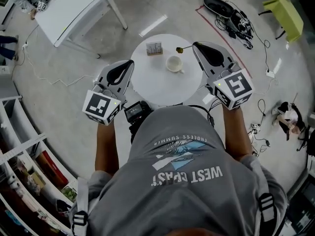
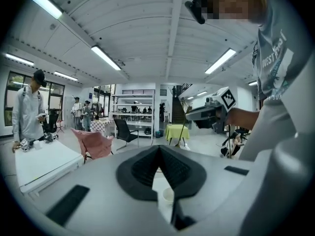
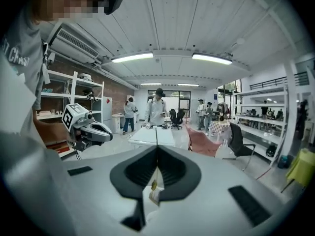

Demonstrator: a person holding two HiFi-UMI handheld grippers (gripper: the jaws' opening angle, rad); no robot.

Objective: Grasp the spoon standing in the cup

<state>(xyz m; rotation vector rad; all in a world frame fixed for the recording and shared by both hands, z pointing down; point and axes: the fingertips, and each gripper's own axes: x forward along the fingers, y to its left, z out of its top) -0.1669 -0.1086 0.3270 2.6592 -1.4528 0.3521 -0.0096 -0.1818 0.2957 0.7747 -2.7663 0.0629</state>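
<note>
A white cup stands on the round white table; the left gripper view shows the cup low between the jaws. The gold spoon is out of the cup, in the air just behind it. My right gripper is shut on its thin handle. In the right gripper view the spoon hangs below the closed tips of that gripper. It also shows as a thin slanted rod under the far gripper in the left gripper view. My left gripper hovers at the table's left edge, shut and empty.
A small box of cards stands at the back of the round table. A long white table is far left, with cables and black gear and a green stool far right. Shelves line the left side. People stand in the room.
</note>
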